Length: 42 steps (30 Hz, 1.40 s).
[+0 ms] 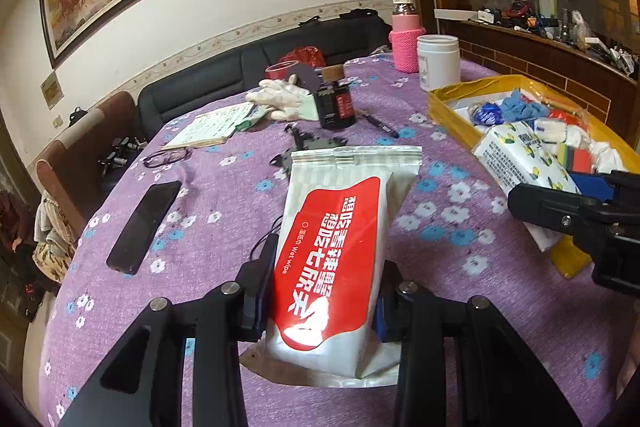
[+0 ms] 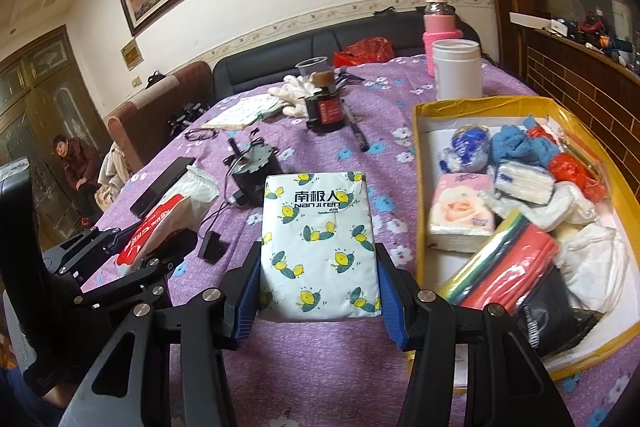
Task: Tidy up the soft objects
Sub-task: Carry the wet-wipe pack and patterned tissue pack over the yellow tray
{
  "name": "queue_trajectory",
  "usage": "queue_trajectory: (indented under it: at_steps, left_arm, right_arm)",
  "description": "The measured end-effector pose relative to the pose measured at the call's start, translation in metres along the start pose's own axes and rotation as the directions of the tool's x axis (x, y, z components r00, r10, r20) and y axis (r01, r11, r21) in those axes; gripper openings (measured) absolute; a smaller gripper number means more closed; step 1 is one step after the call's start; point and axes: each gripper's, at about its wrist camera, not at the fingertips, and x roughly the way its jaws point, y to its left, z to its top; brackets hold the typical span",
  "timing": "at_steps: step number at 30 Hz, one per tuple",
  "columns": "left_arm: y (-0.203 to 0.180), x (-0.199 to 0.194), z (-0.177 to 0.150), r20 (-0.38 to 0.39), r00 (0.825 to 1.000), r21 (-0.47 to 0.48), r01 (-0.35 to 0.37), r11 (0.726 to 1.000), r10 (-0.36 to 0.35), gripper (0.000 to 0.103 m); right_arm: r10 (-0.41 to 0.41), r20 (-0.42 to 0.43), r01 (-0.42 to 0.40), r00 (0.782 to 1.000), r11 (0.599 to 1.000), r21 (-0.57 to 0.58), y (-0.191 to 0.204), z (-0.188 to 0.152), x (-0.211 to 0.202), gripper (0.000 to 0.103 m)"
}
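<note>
My left gripper (image 1: 324,291) is shut on a silver and red wet wipe pack (image 1: 340,251), held over the purple flowered tablecloth (image 1: 224,195). My right gripper (image 2: 318,287) is shut on a white tissue pack with a lemon print (image 2: 318,247), just left of the yellow box (image 2: 484,105). In the left wrist view the tissue pack (image 1: 520,157) and the right gripper (image 1: 560,203) show at the right edge. The right wrist view has the wet wipe pack (image 2: 168,215) in the left gripper (image 2: 132,251) at the left.
The yellow box holds a rose tissue pack (image 2: 460,215), blue cloths (image 2: 516,145), white cloths (image 2: 592,259) and sponges (image 2: 508,267). On the table lie a phone (image 1: 144,227), glasses (image 1: 166,158), white gloves (image 1: 280,99), an ink bottle (image 1: 335,105), a pen (image 1: 378,125), a white jar (image 1: 438,61). A person (image 2: 78,167) sits far left.
</note>
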Motion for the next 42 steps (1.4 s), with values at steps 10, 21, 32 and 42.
queue_trajectory:
  at_steps: [10, 21, 32, 42]
  left_arm:
    - [-0.033, -0.006, 0.026, 0.031, 0.999, 0.051, 0.039, 0.998, -0.041, 0.036]
    - [-0.069, 0.0, 0.044, 0.034, 0.997, 0.102, 0.065, 0.993, -0.069, 0.036]
    - [-0.106, 0.01, 0.058, 0.023, 0.995, 0.144, 0.096, 0.985, -0.1, 0.036]
    - [-0.138, 0.02, 0.072, -0.012, 0.987, 0.167, 0.162, 0.973, -0.162, 0.036]
  right_arm:
    - [-0.033, 0.04, 0.031, 0.999, 0.997, 0.064, -0.032, 0.002, -0.019, 0.056]
    - [-0.073, 0.071, 0.063, 0.995, 0.989, 0.134, -0.073, 0.003, -0.039, 0.056]
    - [-0.114, 0.082, 0.097, 0.99, 0.977, 0.192, -0.115, 0.001, -0.054, 0.056]
    - [-0.151, 0.09, 0.127, 0.984, 0.965, 0.23, -0.148, 0.003, -0.062, 0.056]
